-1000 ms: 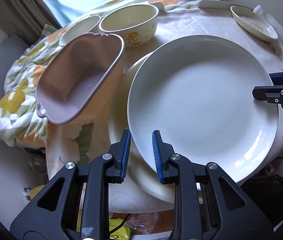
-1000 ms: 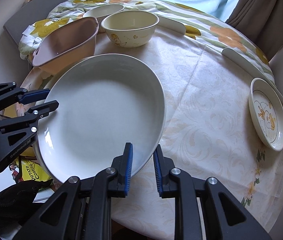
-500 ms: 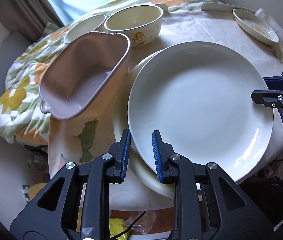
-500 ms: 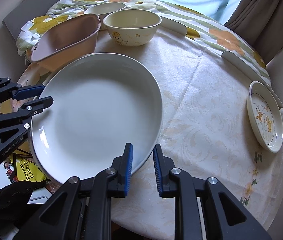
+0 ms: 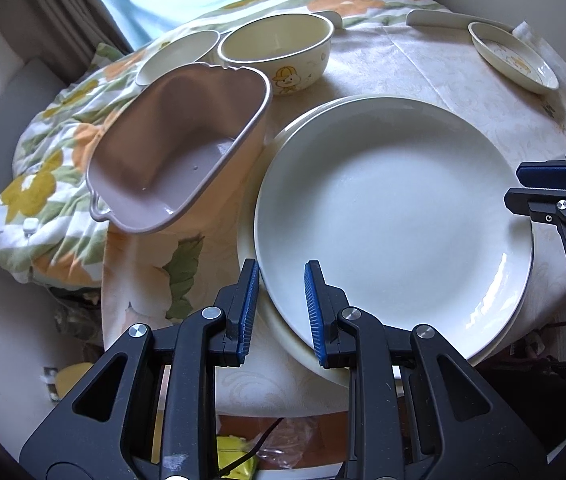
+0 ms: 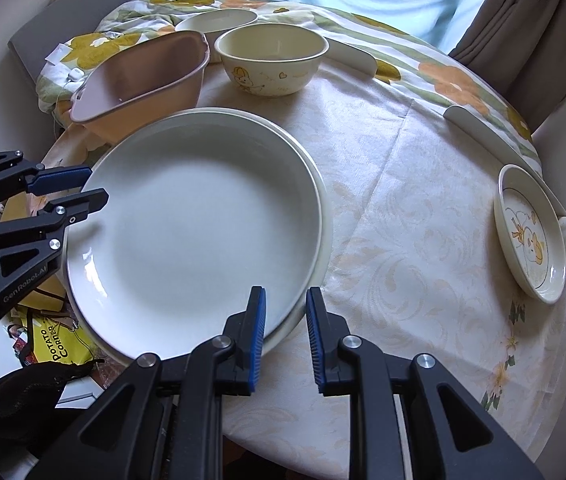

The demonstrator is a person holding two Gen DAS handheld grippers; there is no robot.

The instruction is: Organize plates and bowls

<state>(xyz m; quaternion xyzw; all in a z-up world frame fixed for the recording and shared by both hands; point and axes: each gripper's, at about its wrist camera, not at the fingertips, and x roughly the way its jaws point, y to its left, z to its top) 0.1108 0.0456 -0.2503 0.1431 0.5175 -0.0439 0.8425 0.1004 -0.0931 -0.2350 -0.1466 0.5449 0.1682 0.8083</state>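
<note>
On the round cloth-covered table [image 6: 403, 184], a large white ceramic plate [image 6: 195, 236] lies stacked on a cream plate [image 6: 323, 216]. Beside it stand a mauve oblong tub [image 5: 175, 152], a cream cartoon bowl [image 6: 271, 62] and a small cartoon dish [image 6: 531, 236]. Left gripper [image 5: 281, 308] and right gripper [image 6: 285, 334] flank the plate's rims, jaws narrowly parted, gripping nothing.

Two large white plates [image 6: 191, 224] are stacked on the tablecloth [image 6: 403, 208], the upper one offset toward the near left of the lower plate [image 6: 321, 216]. The right gripper [image 6: 285, 330] is seen with jaws apart, straddling the near rim of the stack. The left gripper [image 6: 87, 192] is seen at the left rim, jaws parted. A pink tub [image 6: 143, 76] and a cartoon bowl [image 6: 273, 60] are set behind the plates. A small dish [image 6: 531, 236] is placed well apart at the right edge.
</note>
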